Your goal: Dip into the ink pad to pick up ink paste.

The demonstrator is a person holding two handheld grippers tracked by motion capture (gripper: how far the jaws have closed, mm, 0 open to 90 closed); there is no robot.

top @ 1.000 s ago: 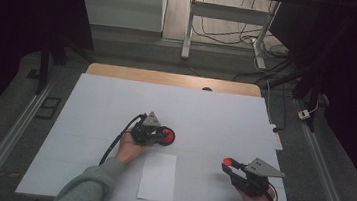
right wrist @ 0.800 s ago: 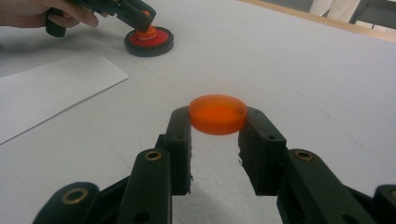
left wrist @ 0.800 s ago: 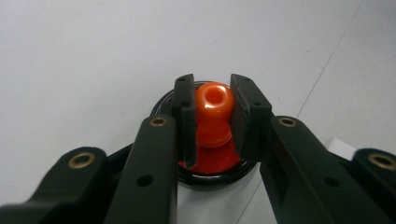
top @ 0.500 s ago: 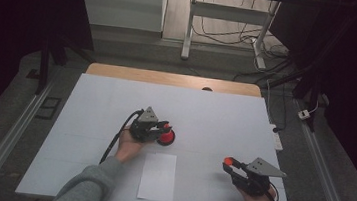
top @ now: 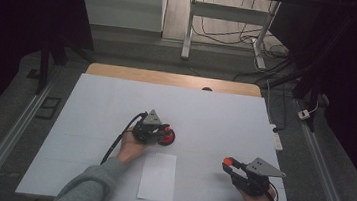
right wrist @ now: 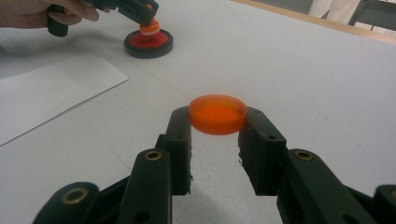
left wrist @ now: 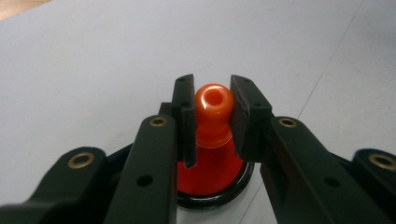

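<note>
Fingers (left wrist: pixel 185 112) either side of orange knob (left wrist: pixel 214 100), pressing it.

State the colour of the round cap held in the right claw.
Translucent orange cap, clamped by the right claw; the right gripper view shows it best.

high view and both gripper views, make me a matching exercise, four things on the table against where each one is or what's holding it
Things:
1. orange disc
2. orange knob
3. sheet of paper
4. left gripper

Places or states:
A. lies flat on the table between the two hands
B. clamped by its edge in the right gripper
C. shut on the knob of the red stamp-like piece
D. stands on a red cone with a black base

Pairs: 1-B, 2-D, 3-A, 4-C
</note>
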